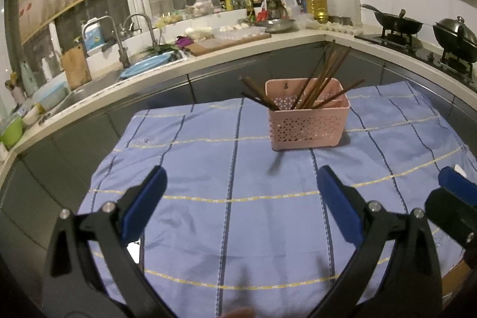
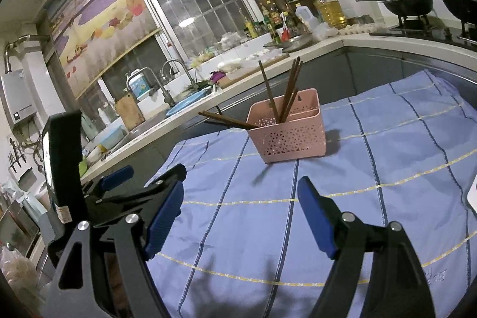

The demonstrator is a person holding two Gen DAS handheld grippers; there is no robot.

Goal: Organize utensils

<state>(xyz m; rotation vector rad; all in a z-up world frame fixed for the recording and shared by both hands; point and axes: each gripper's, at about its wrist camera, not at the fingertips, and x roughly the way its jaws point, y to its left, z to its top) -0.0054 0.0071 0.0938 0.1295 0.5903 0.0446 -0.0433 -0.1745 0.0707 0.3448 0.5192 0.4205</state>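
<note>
A pink perforated basket (image 1: 308, 121) stands on the blue striped cloth (image 1: 208, 169) and holds several brown chopsticks (image 1: 323, 76) leaning out at different angles. It also shows in the right wrist view (image 2: 289, 127) with the chopsticks (image 2: 287, 88). My left gripper (image 1: 241, 184) is open and empty, hovering over the cloth short of the basket. My right gripper (image 2: 241, 198) is open and empty, also short of the basket. The right gripper's finger shows at the right edge of the left wrist view (image 1: 456, 192). The left gripper shows at the left of the right wrist view (image 2: 143, 184).
A kitchen counter (image 1: 238, 52) curves behind the table with a sink (image 1: 149, 64), faucets, bottles and a cutting board. A stove with two woks (image 1: 399, 23) is at the right. A white object (image 2: 472, 192) lies at the cloth's right edge.
</note>
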